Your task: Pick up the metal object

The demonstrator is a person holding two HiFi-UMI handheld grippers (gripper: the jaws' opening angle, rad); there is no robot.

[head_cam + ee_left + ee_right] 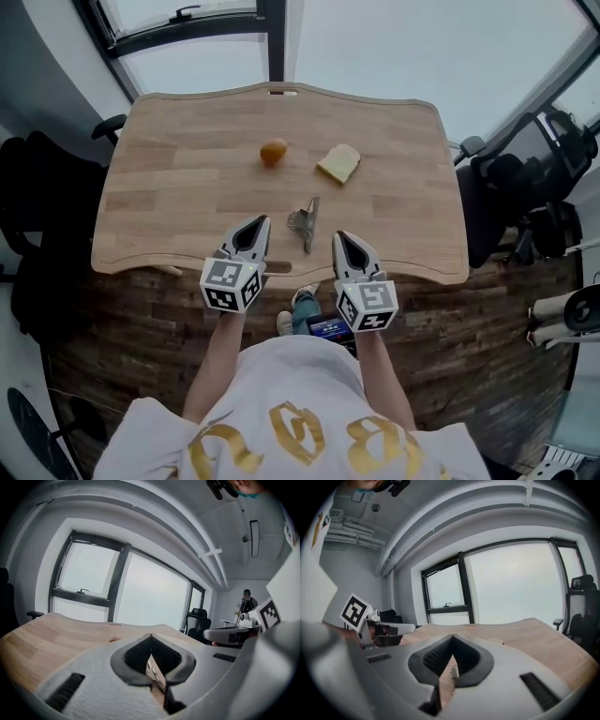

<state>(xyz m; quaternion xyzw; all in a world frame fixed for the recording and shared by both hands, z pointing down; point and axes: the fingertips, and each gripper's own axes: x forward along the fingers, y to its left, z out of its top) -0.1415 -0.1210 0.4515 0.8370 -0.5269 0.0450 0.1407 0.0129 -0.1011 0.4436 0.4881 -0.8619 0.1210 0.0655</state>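
Metal object lies at the lower centre of the wooden table, between the two gripper tips and touching neither. Left gripper and right gripper are both clenched on nothing. Bread slice sits upper right of it, orange upper left.

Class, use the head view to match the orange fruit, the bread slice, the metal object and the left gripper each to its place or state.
Column 1:
1. orange fruit
2. bread slice
3. metal object
4. left gripper

Column 2:
A. lies on the table nearest the person
B. jaws shut, holding nothing
C. farthest right of the three things on the table
D. farthest left of the three things on the table

Pairs: 1-D, 2-C, 3-A, 4-B
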